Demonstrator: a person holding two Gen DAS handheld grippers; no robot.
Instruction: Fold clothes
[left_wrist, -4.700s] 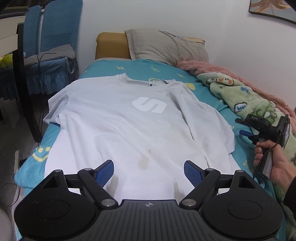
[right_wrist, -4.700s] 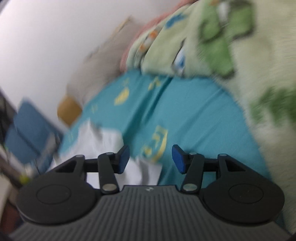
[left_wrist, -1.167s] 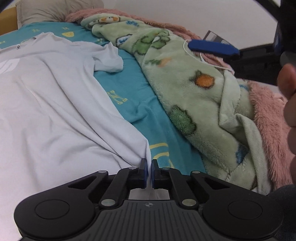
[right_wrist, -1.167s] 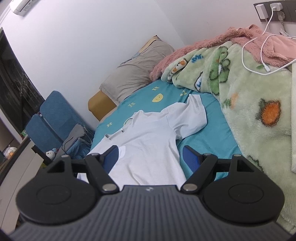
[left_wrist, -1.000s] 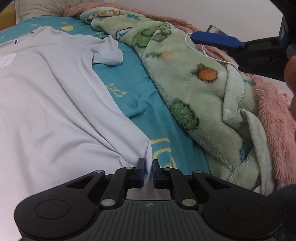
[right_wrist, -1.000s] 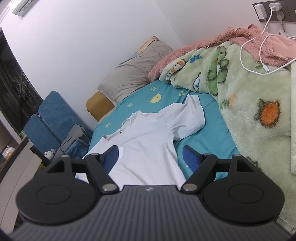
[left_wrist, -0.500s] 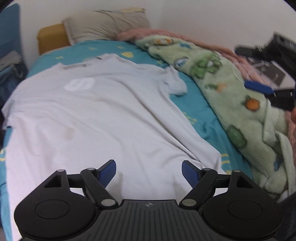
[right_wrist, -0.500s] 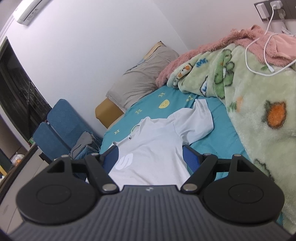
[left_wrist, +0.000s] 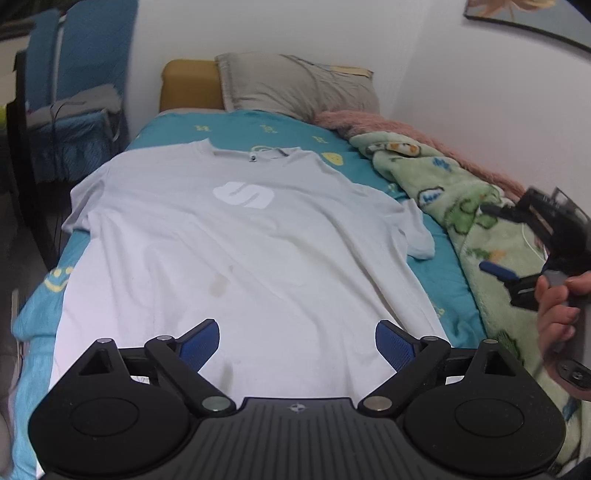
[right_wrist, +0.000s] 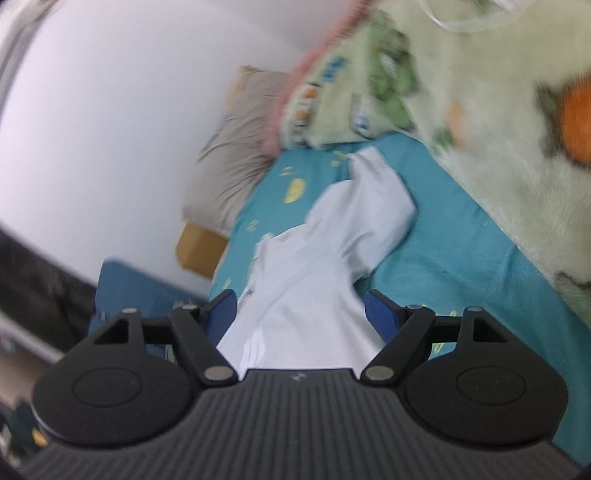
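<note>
A white T-shirt with a white S logo lies spread flat, front up, on the teal bed sheet, collar toward the pillow. My left gripper is open and empty, held above the shirt's hem. My right gripper is open and empty, above the shirt's right side; the right wrist view is blurred and shows the right sleeve. The right gripper also shows in the left wrist view, held in a hand over the green blanket.
A green patterned blanket and a pink fleece run along the bed's right side by the wall. A grey pillow lies at the head. Blue chairs stand left of the bed.
My left gripper let go of the shirt's lower right corner, opened, and swung back to face the whole shirt. My right gripper dropped lower and tilted toward the right sleeve, still open.
</note>
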